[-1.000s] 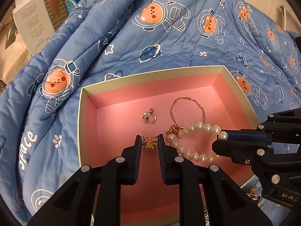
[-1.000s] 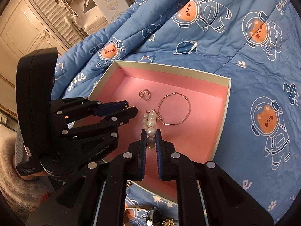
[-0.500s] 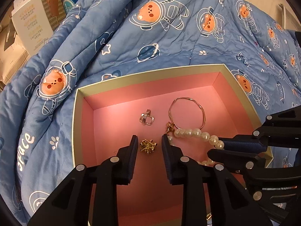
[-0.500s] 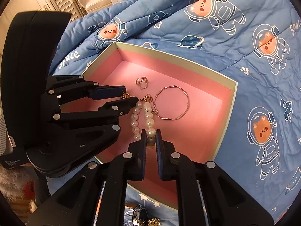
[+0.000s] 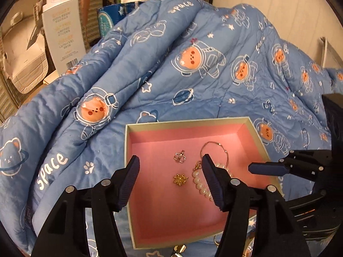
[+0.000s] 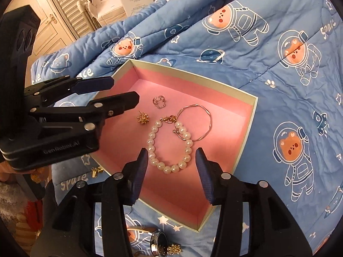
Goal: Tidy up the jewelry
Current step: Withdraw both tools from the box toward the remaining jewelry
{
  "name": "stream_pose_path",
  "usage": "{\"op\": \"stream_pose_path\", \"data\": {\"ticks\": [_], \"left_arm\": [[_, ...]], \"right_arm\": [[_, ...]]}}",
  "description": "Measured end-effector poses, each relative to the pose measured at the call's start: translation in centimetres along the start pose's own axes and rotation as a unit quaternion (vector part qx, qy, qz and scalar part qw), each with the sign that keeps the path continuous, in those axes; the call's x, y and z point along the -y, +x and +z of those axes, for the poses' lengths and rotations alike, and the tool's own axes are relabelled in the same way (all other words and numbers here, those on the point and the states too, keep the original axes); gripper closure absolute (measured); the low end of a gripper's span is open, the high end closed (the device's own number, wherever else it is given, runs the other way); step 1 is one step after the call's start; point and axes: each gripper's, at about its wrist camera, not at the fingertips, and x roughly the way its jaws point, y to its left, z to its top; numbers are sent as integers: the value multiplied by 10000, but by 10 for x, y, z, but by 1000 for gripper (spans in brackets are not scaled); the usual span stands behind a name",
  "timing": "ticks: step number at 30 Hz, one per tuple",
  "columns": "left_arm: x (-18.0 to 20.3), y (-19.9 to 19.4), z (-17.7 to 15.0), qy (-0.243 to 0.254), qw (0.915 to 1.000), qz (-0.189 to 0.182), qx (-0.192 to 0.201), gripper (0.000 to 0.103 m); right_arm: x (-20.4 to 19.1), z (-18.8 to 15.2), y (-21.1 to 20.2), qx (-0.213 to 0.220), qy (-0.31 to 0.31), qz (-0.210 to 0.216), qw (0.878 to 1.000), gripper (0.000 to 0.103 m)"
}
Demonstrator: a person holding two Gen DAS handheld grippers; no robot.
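left claw [image 5: 170, 171] – just opened, empty | right claw [image 6: 171, 165] – just opened, pearl bracelet [image 6: 169, 147] released

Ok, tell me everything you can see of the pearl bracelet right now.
The pearl bracelet is a strand of round, glossy white beads with a small gold-coloured clasp. It lies flat in an open U on the floor of the pink box. One end rests across the thin metal bangle. No gripper touches it; the right gripper stands open around its curve.

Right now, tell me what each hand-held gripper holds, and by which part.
Nothing. Both have just opened: the earring and pearl bracelet lie free in the box.
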Motion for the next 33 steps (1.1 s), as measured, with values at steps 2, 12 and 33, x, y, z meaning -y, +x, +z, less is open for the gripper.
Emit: {"op": "stream_pose_path", "data": {"ticks": [2,12,33], "left_arm": [[-6,-14,-3,-225,9995,-50,210,31],[-25,-54,-59,-512,9967,200,590,16],[17,-66,-162,-45,9974,488,521,17]], "right_arm": [[0,-2,-9,167,87,94,9998,51],[-12,-33,-48,800,-109,-136,9966,32],[-46,-130,-66,944,-1173,-876,9847,37]]}}
